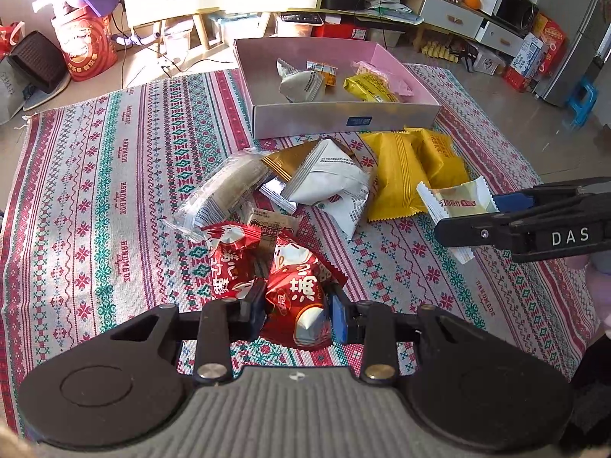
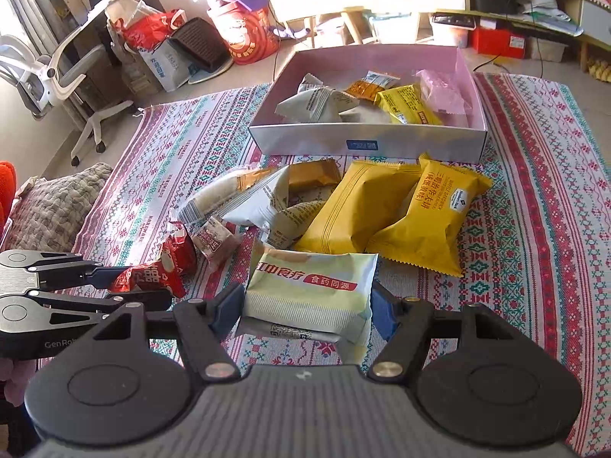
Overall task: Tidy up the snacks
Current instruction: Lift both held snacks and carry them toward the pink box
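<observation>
My left gripper (image 1: 296, 311) is shut on a red snack packet (image 1: 301, 297), held just above the patterned cloth (image 1: 95, 191). A second red packet (image 1: 229, 263) lies beside it on the left. My right gripper (image 2: 307, 307) is shut on a pale green-and-white snack packet (image 2: 309, 290), also seen at the right as the pale packet (image 1: 456, 200) in the left wrist view. A pink open box (image 1: 389, 61) holds several packets at the back. Yellow packets (image 2: 401, 213), white packets (image 2: 259, 202) and a brown one (image 2: 313, 173) lie in a loose pile in front of the box.
The pile sits between both grippers and the box's front wall (image 2: 366, 143). A grey cushion (image 2: 53, 206) lies at the cloth's left edge. An office chair (image 2: 57, 76), bags (image 2: 244, 34) and low furniture stand on the floor beyond.
</observation>
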{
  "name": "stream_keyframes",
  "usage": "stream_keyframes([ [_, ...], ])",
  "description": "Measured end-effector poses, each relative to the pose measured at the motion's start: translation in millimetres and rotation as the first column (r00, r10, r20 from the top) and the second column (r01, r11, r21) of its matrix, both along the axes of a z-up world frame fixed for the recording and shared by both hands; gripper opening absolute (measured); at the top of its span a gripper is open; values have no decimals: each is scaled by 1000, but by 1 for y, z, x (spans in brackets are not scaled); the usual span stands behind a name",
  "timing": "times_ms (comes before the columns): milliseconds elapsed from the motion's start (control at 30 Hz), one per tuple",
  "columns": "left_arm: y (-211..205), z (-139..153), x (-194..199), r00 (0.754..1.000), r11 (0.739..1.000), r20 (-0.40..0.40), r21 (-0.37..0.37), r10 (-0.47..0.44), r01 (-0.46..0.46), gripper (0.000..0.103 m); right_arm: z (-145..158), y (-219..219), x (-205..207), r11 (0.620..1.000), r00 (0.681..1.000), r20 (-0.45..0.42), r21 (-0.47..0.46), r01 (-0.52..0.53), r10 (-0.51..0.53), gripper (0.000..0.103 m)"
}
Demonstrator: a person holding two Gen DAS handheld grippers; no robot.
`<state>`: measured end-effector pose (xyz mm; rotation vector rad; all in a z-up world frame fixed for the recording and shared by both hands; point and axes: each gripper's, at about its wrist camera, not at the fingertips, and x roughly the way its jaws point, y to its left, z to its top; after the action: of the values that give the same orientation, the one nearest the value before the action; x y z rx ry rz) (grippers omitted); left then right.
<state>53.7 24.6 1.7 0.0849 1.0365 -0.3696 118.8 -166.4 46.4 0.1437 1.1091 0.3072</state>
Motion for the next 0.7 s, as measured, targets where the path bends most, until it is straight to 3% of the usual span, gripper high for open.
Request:
stream_keyframes([
  [467,-12,28,46,995,993,57,-92,76,-70,40,27,-25,38,994,990,90,14,107,-108,66],
  [700,-33,34,83,990,993,107,-88,91,-82,40,26,-41,76,984,979,100,3,179,-178,66],
])
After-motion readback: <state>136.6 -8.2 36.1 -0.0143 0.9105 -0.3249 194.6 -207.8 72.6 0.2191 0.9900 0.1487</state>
